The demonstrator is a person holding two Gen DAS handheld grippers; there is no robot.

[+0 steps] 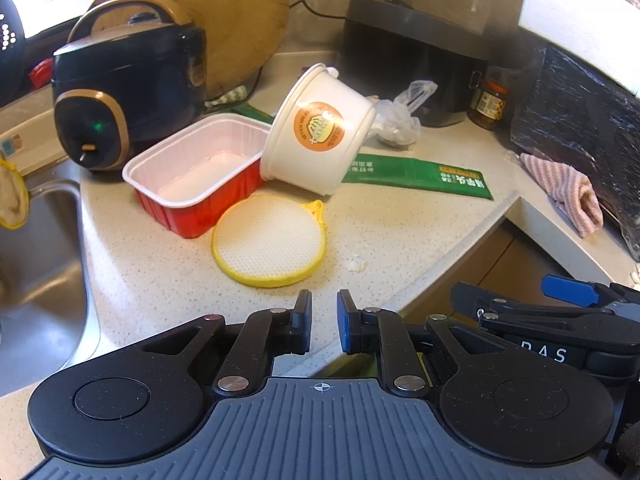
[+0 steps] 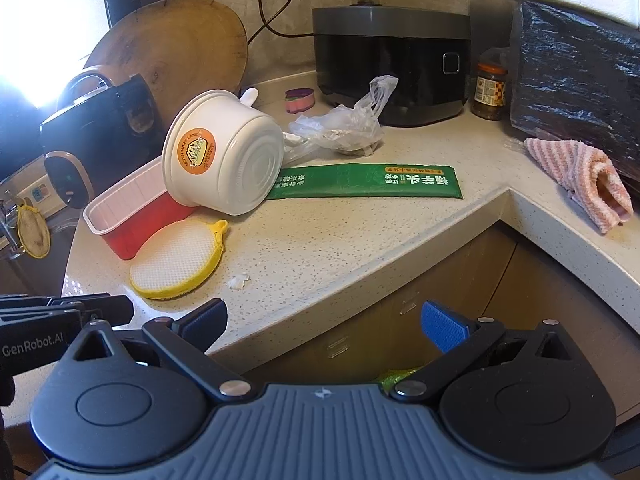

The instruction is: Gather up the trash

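Note:
On the speckled counter a white takeaway bowl with an orange sticker lies tipped against a red tray with a white inside. A green wrapper lies flat behind it, and a crumpled clear plastic bag sits further back. A small white scrap lies near the counter edge. My left gripper is nearly shut and empty, at the counter's front edge. My right gripper is open and empty, over the counter edge.
A yellow-rimmed round scrubber lies in front of the tray. A dark rice cooker, a wooden board, a black cooker, a jar, a pink striped cloth and a black bag stand around. A sink lies left.

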